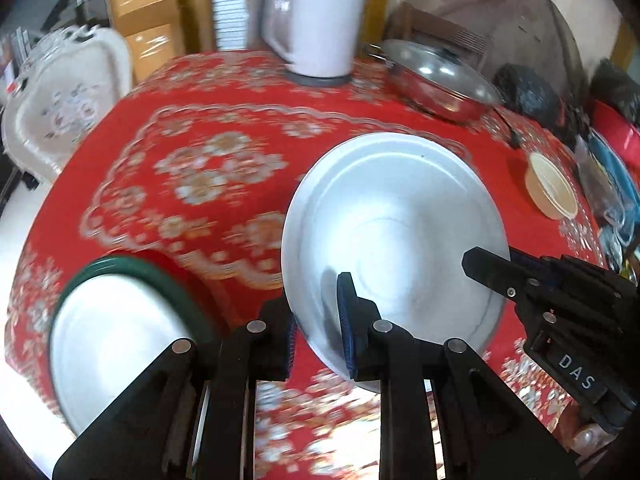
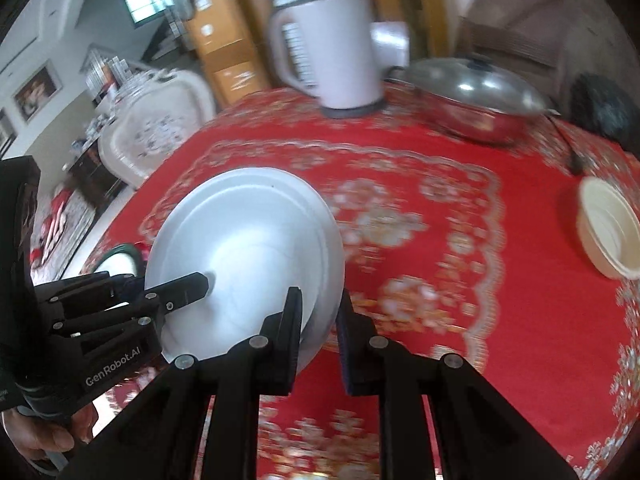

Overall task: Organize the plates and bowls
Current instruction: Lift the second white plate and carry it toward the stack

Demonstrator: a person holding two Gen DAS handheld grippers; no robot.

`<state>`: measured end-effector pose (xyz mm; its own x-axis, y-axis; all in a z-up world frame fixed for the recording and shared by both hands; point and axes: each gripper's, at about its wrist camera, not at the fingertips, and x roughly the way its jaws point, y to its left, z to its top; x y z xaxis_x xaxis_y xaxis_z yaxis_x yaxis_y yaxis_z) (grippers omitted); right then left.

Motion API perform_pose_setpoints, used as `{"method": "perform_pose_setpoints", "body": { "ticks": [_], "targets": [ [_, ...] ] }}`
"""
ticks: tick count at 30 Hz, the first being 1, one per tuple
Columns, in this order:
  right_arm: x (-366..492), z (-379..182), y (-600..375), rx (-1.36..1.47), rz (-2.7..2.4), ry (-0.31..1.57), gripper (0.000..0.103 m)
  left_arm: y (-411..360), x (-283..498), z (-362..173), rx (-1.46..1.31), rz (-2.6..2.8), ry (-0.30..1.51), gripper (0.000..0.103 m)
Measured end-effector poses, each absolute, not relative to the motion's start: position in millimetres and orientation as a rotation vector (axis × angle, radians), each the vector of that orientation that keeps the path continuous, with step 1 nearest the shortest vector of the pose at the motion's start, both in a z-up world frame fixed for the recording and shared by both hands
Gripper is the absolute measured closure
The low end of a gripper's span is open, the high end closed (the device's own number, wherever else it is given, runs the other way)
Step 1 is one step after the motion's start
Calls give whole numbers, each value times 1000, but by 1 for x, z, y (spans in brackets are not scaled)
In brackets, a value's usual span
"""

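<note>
A plain white plate [image 1: 394,216] is held tilted above the red tablecloth by both grippers. My left gripper [image 1: 318,330] is shut on its near left rim. My right gripper [image 2: 320,328] is shut on its right rim; it also shows in the left wrist view [image 1: 490,266] at the plate's right edge. The plate shows in the right wrist view [image 2: 248,248] too, with the left gripper [image 2: 196,284] on its left side. A white plate with a green rim [image 1: 116,336] lies on the table at the near left. A cream bowl [image 2: 612,228] sits at the right.
A white electric kettle [image 1: 320,20] stands at the back of the table [image 1: 224,96]. A steel pan with a lid [image 1: 440,76] sits beside it at the back right. Dark bags [image 1: 532,92] and clutter line the right edge. A white chair [image 1: 68,100] stands off the left.
</note>
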<state>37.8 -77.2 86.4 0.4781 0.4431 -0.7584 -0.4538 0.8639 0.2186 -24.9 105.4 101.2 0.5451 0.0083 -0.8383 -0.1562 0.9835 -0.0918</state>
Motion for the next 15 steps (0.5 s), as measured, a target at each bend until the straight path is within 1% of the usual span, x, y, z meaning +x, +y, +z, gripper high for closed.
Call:
{"method": "perform_pose_setpoints", "body": {
  "ticks": [7, 15],
  "targets": [
    [22, 96, -7, -91, 652, 903, 85, 162, -65, 112, -216, 177, 949, 85],
    [4, 97, 46, -156, 726, 893, 85, 202, -103, 114, -258, 227, 925, 85]
  ]
}}
